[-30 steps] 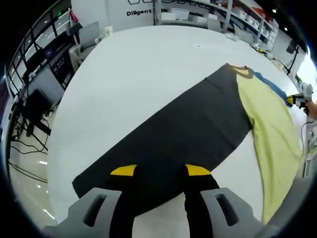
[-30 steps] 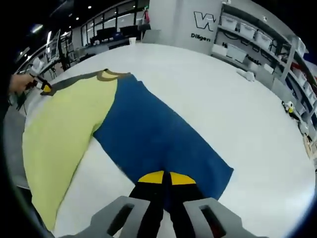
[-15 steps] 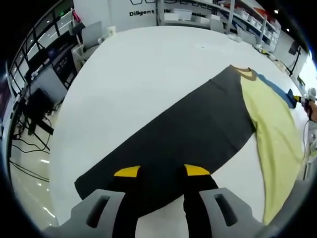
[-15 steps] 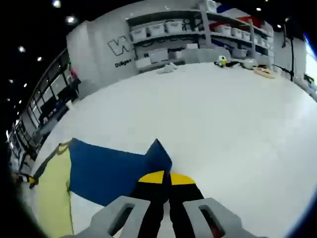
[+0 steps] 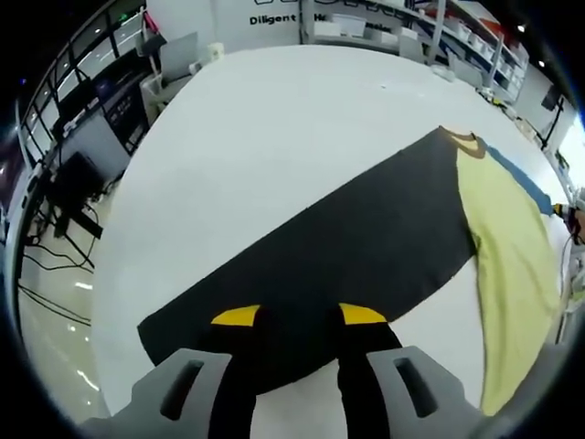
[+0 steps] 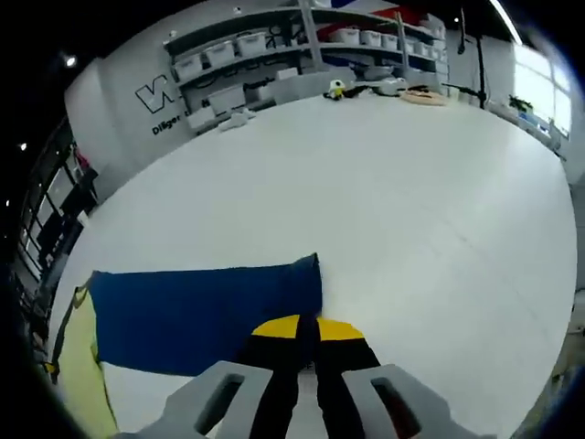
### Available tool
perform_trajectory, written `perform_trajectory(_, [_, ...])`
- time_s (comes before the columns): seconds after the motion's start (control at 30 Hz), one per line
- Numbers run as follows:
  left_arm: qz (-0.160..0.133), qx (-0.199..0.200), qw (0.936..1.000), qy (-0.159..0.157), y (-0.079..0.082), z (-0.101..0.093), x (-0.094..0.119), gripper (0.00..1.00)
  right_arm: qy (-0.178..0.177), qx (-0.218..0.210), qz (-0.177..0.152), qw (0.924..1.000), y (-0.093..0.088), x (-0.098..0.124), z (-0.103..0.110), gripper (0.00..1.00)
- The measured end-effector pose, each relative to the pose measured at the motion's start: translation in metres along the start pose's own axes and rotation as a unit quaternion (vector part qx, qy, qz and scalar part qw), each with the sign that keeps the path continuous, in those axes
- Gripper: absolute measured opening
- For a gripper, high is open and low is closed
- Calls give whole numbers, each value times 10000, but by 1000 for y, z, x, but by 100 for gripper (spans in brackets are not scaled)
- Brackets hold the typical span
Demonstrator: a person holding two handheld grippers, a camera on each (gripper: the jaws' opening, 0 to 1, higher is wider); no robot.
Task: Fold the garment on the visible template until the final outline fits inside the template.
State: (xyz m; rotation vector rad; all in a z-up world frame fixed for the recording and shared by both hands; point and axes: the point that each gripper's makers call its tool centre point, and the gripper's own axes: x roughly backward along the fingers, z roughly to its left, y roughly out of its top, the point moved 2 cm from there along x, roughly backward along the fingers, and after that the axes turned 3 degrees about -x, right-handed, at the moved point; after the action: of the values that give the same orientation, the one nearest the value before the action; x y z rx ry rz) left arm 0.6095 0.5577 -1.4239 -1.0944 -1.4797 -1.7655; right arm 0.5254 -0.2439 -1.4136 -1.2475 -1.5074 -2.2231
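The garment is a shirt in three colours, spread on a white table [image 5: 274, 119]. Its black part [image 5: 347, 247] runs from bottom left towards a tan collar [image 5: 462, 140], the yellow part [image 5: 512, 274] lies to the right of it, and a strip of blue [image 5: 521, 174] shows beyond. My left gripper [image 5: 300, 315] hovers open over the black part's lower edge, with dark cloth between its yellow fingertips [image 5: 236, 316]. My right gripper [image 6: 302, 326] is shut on the lower right edge of the blue part [image 6: 201, 311], which lies as a flat band, with yellow [image 6: 78, 384] at its left end.
Shelves with white bins [image 6: 274, 55] line the far wall behind the table. Desks with monitors [image 5: 82, 146] stand past the table's left edge in the left gripper view. Bare white tabletop [image 6: 411, 201] stretches beyond the blue part.
My right gripper stayed shut on the blue part while its view swung round; the cloth rose in a peak and now lies flat again. My left gripper stayed open over the black part.
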Motion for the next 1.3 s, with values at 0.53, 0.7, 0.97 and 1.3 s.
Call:
perform_trajectory(0.53, [-7,89,10000,29,9,8,-8,44,1379,2515,327,9574,-5,-35,89,29])
perform_trajectory(0.7, [-12,335,9994,81,6,10,-3,44,1254,2184,-14,9678,10,-37,76,25])
perform_trajectory(0.97, [-324,-40,9994,-81,31,-12,7,47,1245,2113,-78,9694,17,-32,88,25])
perform_trajectory(1.3, [-917,-1087,9812,-1304,112,-124,-11,48,2585,2709,-455,9261,15,-27,218,34])
